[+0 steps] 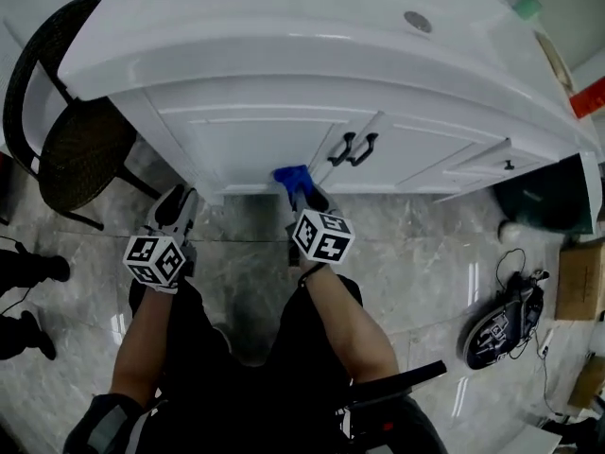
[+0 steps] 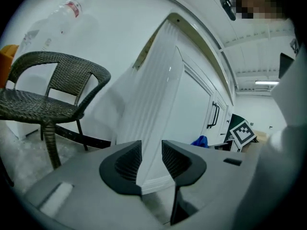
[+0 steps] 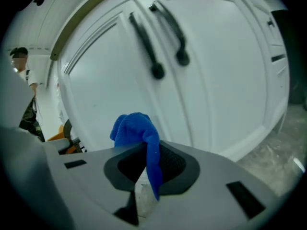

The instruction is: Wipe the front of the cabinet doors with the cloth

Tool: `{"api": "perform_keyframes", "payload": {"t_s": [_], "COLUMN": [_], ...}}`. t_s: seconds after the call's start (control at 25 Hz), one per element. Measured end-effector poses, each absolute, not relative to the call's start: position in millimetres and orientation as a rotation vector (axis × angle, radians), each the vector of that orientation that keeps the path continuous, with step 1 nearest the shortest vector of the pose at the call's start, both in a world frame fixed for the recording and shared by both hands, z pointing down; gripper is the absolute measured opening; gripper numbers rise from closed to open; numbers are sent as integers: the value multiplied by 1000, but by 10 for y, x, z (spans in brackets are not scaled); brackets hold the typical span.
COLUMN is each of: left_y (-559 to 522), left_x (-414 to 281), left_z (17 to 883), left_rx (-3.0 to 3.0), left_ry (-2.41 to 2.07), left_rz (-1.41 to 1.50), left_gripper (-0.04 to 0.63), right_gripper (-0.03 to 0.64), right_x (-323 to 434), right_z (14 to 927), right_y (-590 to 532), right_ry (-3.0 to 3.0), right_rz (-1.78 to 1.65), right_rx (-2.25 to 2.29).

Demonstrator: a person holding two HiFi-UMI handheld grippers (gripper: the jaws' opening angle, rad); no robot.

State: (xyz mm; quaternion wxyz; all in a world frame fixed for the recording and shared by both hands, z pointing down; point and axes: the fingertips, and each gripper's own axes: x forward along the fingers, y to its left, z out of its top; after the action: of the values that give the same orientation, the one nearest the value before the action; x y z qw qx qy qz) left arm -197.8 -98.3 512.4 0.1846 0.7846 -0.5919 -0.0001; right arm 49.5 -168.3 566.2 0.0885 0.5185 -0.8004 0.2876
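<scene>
person [image 1: 236, 348]: 6 o'clock in the head view; dark-clad legs, one bare forearm running up to the right gripper.
left gripper [image 1: 176, 204]: 9 o'clock; jaws a narrow gap apart with nothing between them; held in the air off the cabinet's left corner, clear of it.
right gripper [image 1: 302, 195]: centre of the head view; jaws clamped on the cloth.
cloth [image 1: 291, 176]: blue; bunched above the right jaws with one tail hanging down between them; at the foot of the left door, close to the seam between the doors. Whether it touches the door cannot be told.
cabinet doors [image 1: 255, 140]: 12 o'clock; white, panelled, a pair, both closed.
handles [image 1: 353, 148]: two dark bars, side by side at the seam, at 1 o'clock from the cloth.
countertop [image 1: 284, 36]: white, glossy, overhanging the doors.
chair [image 1: 80, 140]: 10 o'clock; dark woven seat and back, on the floor left of the cabinet.
floor [image 1: 425, 253]: pale marbled tile.
dark device [image 1: 499, 322]: 4 o'clock; on the floor with a loose cord, well apart from the grippers.
</scene>
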Motion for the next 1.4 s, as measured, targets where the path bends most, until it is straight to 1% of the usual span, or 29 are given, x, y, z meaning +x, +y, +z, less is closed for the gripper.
{"api": "perform_keyframes", "payload": {"t_s": [0.24,0.36,0.44,0.52,0.68,0.84,1.12,1.28,1.4], "left_y": [-1187,-1228,-1236,-1230,-1156,-1026,-638,-452,-410], "left_x": [-1551,-1424,-1410,-1438,-1621,-1916,-2451,-2691,-2795], "left_z": [5276,5272,5302,5335,5345,5278,5051,4948,4913], "left_rx": [2265,2294,2291,2284,2253,2203,2125,2082,2064], "left_ry": [-1566,-1537,-1531,-1532,-1563,-1630,-1768,-1843,-1880], "left_rz": [25,25,27,31,21,-3,-50,-65,-67], "left_gripper": [132,132,132,132,132,132,132,132,132], "right_gripper": [57,57,57,57,57,57,57,57,57], "right_x": [1341,1470,1407,1190,487,-232,-1393,-1656,-1531], "right_z": [5677,5645,5648,5670,5716,5690,5956,6219,6387], "right_y": [-1605,-1532,-1490,-1465,-1387,-1321,-969,-960,-1131], "right_ry": [-2200,-2182,-2196,-2240,-2374,-2524,-2587,-2514,-2437], "right_rz": [942,931,940,961,939,845,862,897,970], "right_rx": [1787,1799,1762,1663,1360,1098,643,616,735]}}
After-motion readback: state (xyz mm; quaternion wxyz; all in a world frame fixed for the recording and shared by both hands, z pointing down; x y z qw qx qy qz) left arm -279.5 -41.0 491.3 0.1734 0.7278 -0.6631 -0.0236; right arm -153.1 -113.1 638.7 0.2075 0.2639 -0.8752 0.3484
